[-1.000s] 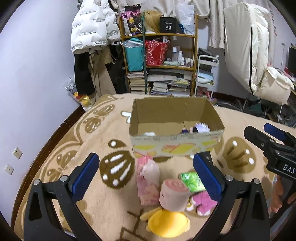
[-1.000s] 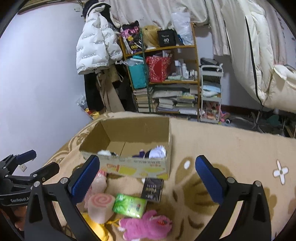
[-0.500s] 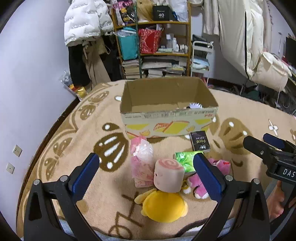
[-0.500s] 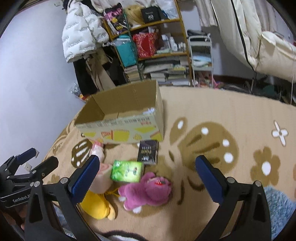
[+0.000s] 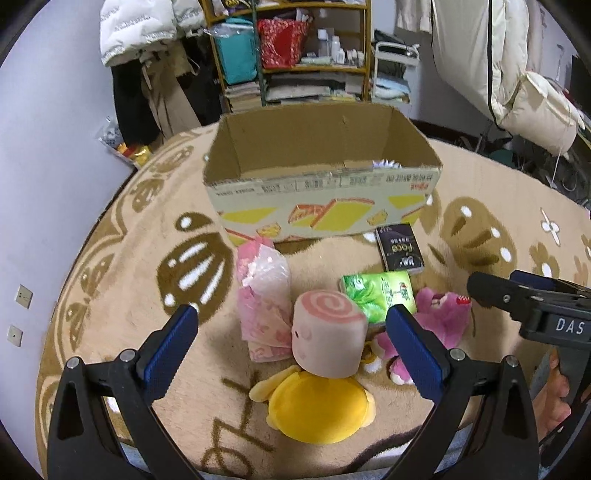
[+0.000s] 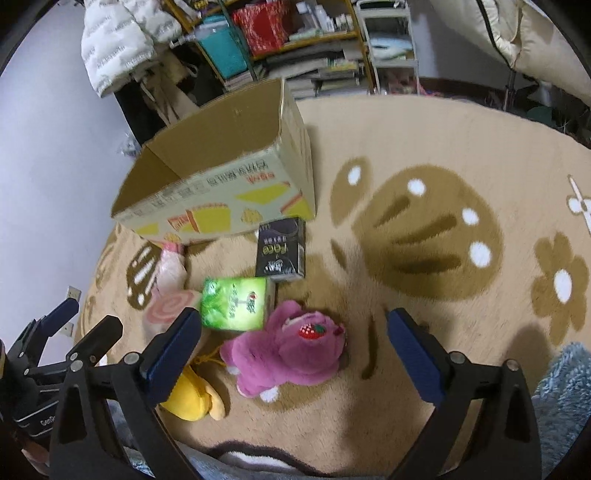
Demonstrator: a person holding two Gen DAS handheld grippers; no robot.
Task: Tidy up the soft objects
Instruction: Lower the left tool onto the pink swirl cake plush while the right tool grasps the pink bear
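An open cardboard box stands on the rug. In front of it lie a pink swirl roll plush, a yellow plush, a purple bear plush, a pink wrapped bundle, a green tissue pack and a black pack. My left gripper is open above the roll plush. My right gripper is open above the purple bear.
A tan patterned rug covers the floor. A cluttered shelf and hanging coats stand behind the box. A white wall lies to the left. The right gripper shows in the left wrist view.
Both grippers pulled back and lowered toward the pile of soft objects; the box now looks farther off. Both stay open and empty.
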